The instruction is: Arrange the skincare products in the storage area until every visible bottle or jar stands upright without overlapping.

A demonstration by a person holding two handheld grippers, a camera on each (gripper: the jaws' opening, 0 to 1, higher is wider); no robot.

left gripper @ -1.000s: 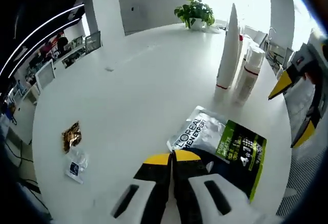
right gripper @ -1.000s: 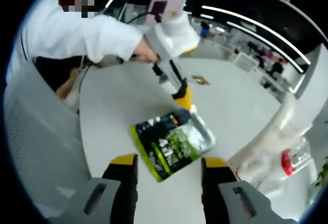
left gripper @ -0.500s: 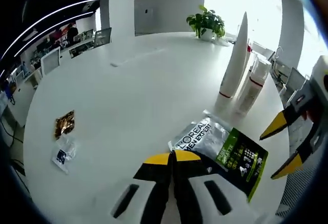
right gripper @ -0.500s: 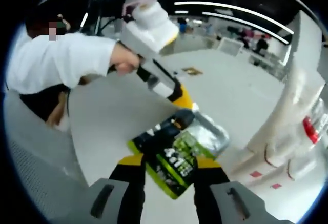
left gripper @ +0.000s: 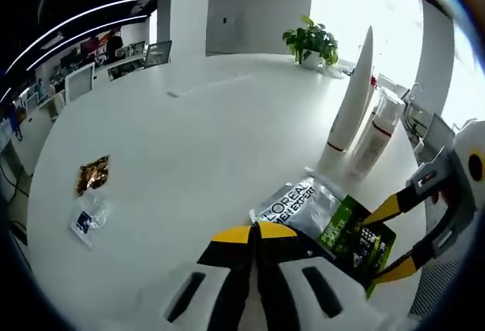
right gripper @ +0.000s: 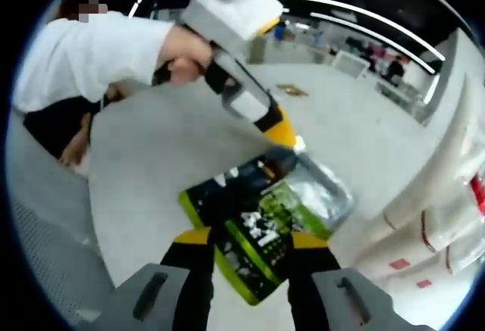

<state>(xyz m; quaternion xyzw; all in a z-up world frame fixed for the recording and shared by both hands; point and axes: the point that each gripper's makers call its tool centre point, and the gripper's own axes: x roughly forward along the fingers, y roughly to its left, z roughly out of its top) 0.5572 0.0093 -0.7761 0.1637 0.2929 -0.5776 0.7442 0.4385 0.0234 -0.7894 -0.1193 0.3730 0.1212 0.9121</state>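
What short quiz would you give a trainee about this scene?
1. True or false: the left claw is shut on the pouch.
2. What stands beyond the tubes? A) plant B) lamp C) kettle
3. Fill in: the right claw straddles the ___.
Key: 1 true; 2 A; 3 pouch.

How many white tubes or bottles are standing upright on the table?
2. A tall white tube stands at the far right of the table, and a shorter white bottle stands close beside it. More may be hidden behind them.
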